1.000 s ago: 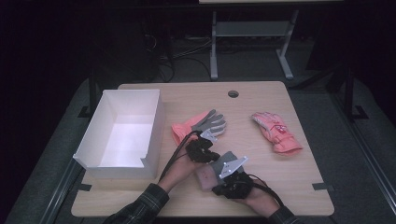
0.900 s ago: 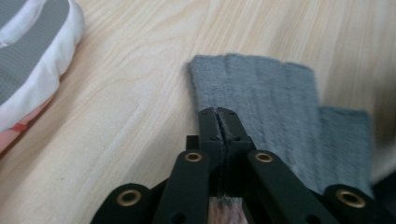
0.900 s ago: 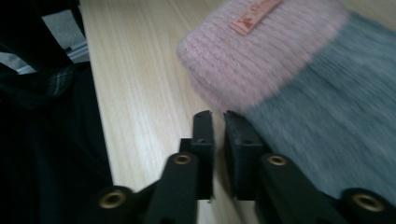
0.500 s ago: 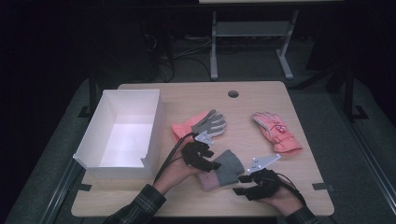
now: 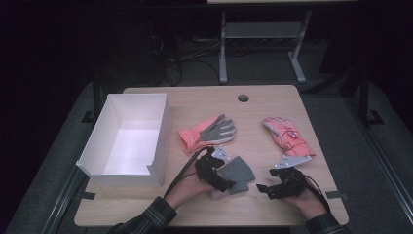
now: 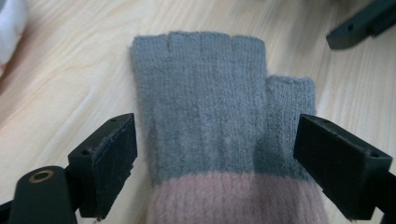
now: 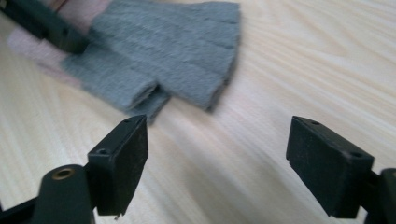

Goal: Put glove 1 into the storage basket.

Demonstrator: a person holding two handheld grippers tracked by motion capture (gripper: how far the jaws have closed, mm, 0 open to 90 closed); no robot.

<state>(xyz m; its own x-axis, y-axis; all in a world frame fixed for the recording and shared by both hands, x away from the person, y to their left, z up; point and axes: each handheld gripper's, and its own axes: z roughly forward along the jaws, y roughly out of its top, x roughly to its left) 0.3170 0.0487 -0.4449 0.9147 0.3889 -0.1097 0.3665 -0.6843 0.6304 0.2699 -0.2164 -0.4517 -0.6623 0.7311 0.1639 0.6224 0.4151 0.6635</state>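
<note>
A grey fingerless knit glove [image 5: 238, 170] with a pink cuff lies flat near the table's front edge. My left gripper [image 5: 225, 178] is at its cuff end. In the left gripper view the jaws stand open on either side of the glove [image 6: 210, 102] without pressing it; they have just been opening. My right gripper [image 5: 265, 187] sits to the right of the glove, apart from it. Its jaws have also just been opening and stand open over bare wood [image 7: 219, 128], with the glove [image 7: 177, 51] farther ahead.
A white open box [image 5: 160, 131] stands at the left. A pink and grey work glove [image 5: 209, 130] lies mid-table. A pink padded glove [image 5: 288, 136] lies to the right. A cable hole [image 5: 243, 98] is near the far edge.
Both grippers were together over the grey glove. Both have opened, and the right one has drawn away to the right. The glove now lies flat.
</note>
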